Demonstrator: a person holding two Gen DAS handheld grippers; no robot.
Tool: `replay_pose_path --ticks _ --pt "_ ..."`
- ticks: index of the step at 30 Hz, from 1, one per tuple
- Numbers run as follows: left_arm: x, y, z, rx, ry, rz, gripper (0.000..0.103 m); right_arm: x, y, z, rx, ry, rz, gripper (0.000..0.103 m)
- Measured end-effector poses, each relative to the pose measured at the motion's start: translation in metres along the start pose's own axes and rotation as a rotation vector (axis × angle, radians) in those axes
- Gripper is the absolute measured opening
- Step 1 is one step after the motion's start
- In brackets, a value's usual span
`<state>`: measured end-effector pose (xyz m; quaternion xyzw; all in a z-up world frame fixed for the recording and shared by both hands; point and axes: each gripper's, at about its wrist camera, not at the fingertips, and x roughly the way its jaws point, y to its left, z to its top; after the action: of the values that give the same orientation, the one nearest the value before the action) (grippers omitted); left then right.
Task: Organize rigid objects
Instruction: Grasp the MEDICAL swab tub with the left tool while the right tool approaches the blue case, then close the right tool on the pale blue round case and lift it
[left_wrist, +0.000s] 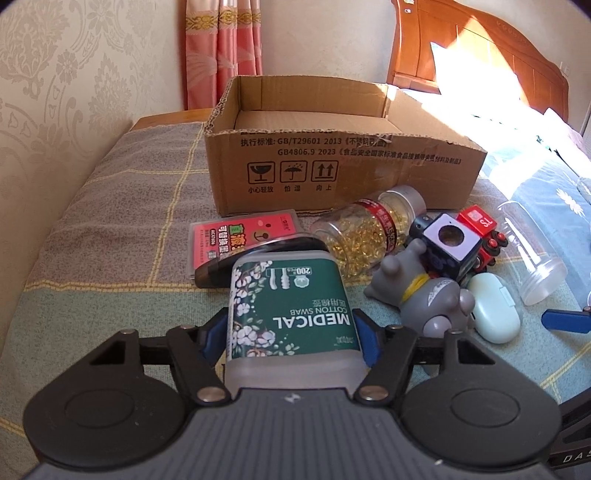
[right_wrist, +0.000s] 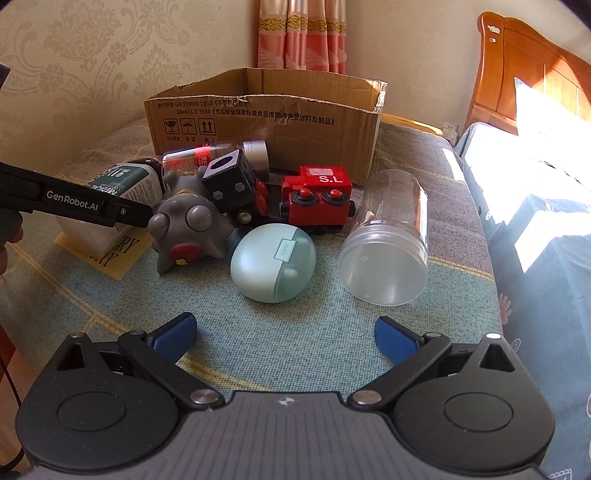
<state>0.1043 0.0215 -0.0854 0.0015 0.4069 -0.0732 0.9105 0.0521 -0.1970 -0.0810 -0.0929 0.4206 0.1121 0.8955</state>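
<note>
The cardboard box (left_wrist: 343, 155) sits open on a checked blanket (left_wrist: 110, 221), its floor mostly hidden. The left gripper (left_wrist: 290, 338) clamps the cotton swab box (left_wrist: 291, 306), covering a dark object behind. The right gripper (right_wrist: 286, 338) gapes empty.

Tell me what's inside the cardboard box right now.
The cardboard box is open on top. The left wrist view shows only bare inner walls and part of the floor at the back; the near wall hides the front of the floor. Nothing shows inside.
</note>
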Motion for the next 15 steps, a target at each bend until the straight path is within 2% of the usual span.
replay_pose_path --ticks 5,9,15 --pt "-0.007 0.008 -0.003 0.0 -0.01 0.016 0.065 0.007 0.012 0.007 -0.034 -0.013 0.028 0.1" --pt "-0.011 0.015 -0.005 -0.009 -0.011 0.019 0.065 0.01 0.02 0.015 -0.039 -0.034 0.029 0.085" --pt "-0.01 0.015 -0.006 -0.003 -0.009 0.008 0.065 0.011 0.023 0.018 -0.033 -0.046 -0.016 0.077"
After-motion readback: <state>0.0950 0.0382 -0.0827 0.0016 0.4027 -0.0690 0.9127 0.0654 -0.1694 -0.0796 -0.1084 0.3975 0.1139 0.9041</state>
